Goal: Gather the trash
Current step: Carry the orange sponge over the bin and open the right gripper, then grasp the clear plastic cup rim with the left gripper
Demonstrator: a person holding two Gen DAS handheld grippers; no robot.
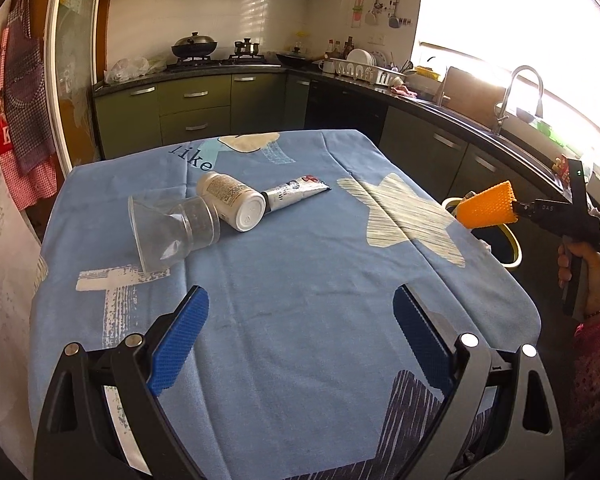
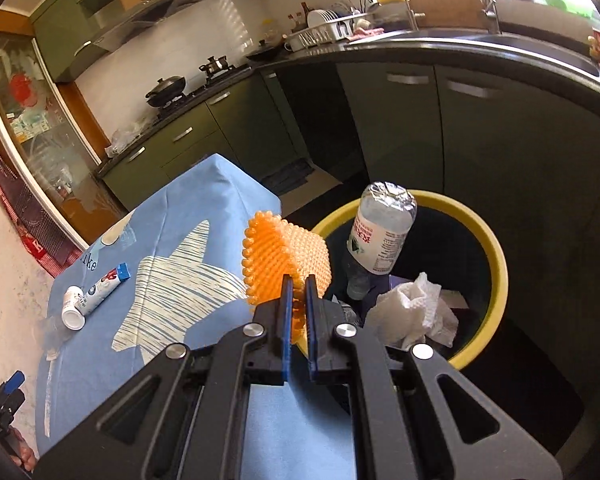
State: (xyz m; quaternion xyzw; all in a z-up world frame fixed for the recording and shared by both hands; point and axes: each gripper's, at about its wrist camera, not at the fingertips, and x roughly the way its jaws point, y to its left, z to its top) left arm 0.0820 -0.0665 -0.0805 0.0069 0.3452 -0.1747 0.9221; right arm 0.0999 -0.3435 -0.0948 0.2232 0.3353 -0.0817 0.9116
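The right gripper (image 2: pixel 296 300) is clamped on an orange nubby sleeve (image 2: pixel 286 256), its blue pads squeezing the near end while the rest sticks out forward. It hangs at the right edge of the table (image 1: pixel 300 272), just short of the yellow-rimmed bin (image 2: pixel 496 248) on the floor to the right. From the left wrist view the same sleeve (image 1: pixel 486 210) shows at the far right, over the bin's rim (image 1: pixel 514 248).

Inside the bin a clear water bottle (image 2: pixel 380 236) stands upside down, leaning against the far wall, with crumpled white tissue (image 2: pixel 412 312) beside it on the near side.

The left gripper (image 1: pixel 300 332) hovers low over the near part of the blue tablecloth, its blue fingers (image 1: pixel 180 344) spread wide and holding nothing.

Three items lie together on the far left of the cloth: a clear plastic cup (image 1: pixel 168 232) on its side, a white pill bottle (image 1: pixel 232 202) touching it, and a squeezed tube (image 1: pixel 296 192) whose cap end appears to touch the pill bottle, though the overlap makes that hard to judge.
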